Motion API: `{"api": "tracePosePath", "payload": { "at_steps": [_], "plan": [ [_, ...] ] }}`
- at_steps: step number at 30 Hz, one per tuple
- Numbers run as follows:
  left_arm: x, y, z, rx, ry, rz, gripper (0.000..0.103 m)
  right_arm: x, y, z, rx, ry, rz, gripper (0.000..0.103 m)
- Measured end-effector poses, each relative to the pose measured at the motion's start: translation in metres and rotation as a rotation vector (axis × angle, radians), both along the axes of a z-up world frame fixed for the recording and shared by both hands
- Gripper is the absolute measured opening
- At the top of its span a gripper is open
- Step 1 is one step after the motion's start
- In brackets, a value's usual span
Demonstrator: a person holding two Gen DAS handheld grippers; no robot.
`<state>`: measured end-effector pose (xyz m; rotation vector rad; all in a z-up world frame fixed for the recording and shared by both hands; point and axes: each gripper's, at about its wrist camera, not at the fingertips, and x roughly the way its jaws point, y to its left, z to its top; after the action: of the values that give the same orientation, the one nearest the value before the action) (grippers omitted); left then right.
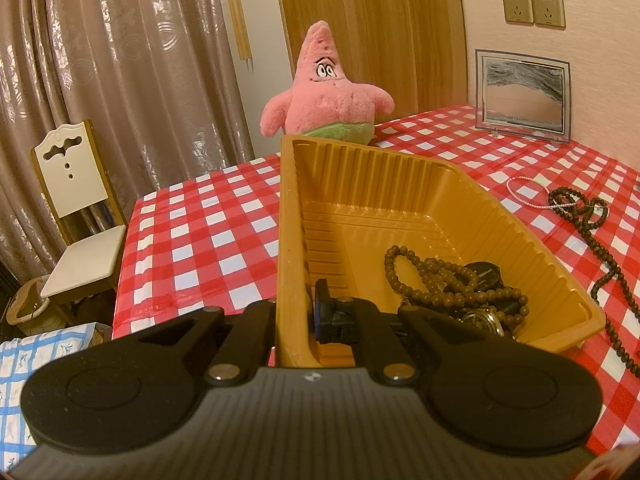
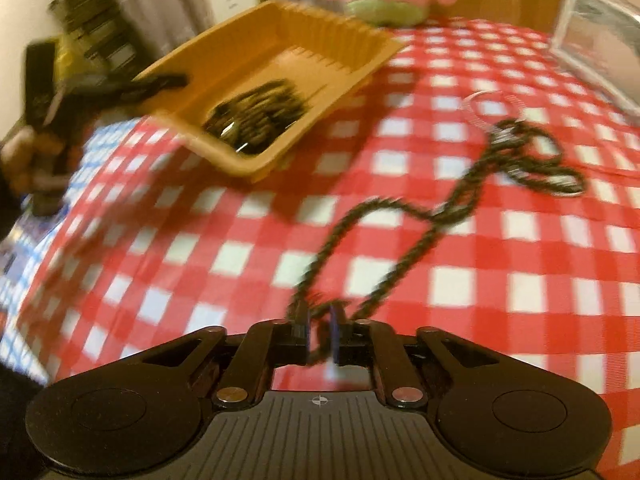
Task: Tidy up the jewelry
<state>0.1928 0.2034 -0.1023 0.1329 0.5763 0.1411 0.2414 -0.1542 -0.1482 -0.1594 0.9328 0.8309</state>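
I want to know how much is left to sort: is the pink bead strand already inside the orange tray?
No: the pink bead strand lies on the checked tablecloth, outside the orange tray.

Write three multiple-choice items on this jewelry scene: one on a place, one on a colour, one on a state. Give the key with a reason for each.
1. Where does the brown bead strand lie?
A. On the chair
B. In the yellow tray
C. Beside the picture frame

2. What colour is the tablecloth?
A. Red and white checks
B. Plain green
C. Blue stripes

3. What is the right gripper doing?
A. Hanging open above the tray
B. Shut on the plush toy
C. Shut on the dark bead necklace

Key:
1 B, the strand is piled on the tray floor with other dark pieces.
2 A, the checks cover the whole table in both views.
3 C, the necklace end runs between its closed fingers while the rest trails over the cloth. The left gripper clamps the tray rim.
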Motion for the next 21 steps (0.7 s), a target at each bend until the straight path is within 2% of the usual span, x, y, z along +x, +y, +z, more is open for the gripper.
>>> {"api": "tracePosePath", "payload": {
  "at_steps": [2, 7, 8, 10, 11, 13, 16, 19, 21],
  "plan": [
    [-0.001, 0.0, 0.0, -0.001, 0.001, 0.001, 0.003, 0.012, -0.009, 0.007, 0.025, -0.046, -0.073, 0.048],
    [-0.002, 0.0, -0.001, -0.001, 0.0, 0.0, 0.003, 0.05, -0.019, 0.014, 0.018, -0.157, -0.19, 0.048],
    [-0.002, 0.0, -0.001, -0.001, 0.001, 0.0, 0.003, 0.06, -0.02, 0.014, 0.008, -0.18, -0.196, 0.047],
    [-0.002, 0.0, -0.001, 0.0, 0.0, 0.0, 0.003, 0.076, -0.022, 0.014, -0.008, -0.222, -0.199, 0.041],
    [-0.002, 0.0, -0.001, 0.0, 0.001, -0.001, 0.003, 0.086, -0.022, 0.013, -0.022, -0.235, -0.196, 0.034],
    [-0.002, 0.0, -0.001, -0.001, 0.002, -0.001, 0.003, 0.102, -0.022, 0.01, -0.054, -0.246, -0.195, 0.029],
    [-0.004, 0.001, -0.002, 0.0, 0.003, 0.0, 0.003, 0.118, -0.021, 0.008, -0.05, -0.215, -0.186, 0.028],
    [-0.004, 0.0, -0.003, -0.001, 0.004, 0.001, 0.003, 0.123, -0.023, 0.005, 0.036, -0.087, -0.238, 0.028],
    [-0.005, 0.0, -0.003, 0.001, 0.004, 0.001, 0.003, 0.121, -0.02, 0.001, 0.054, -0.038, -0.273, 0.028]
  ]
}}
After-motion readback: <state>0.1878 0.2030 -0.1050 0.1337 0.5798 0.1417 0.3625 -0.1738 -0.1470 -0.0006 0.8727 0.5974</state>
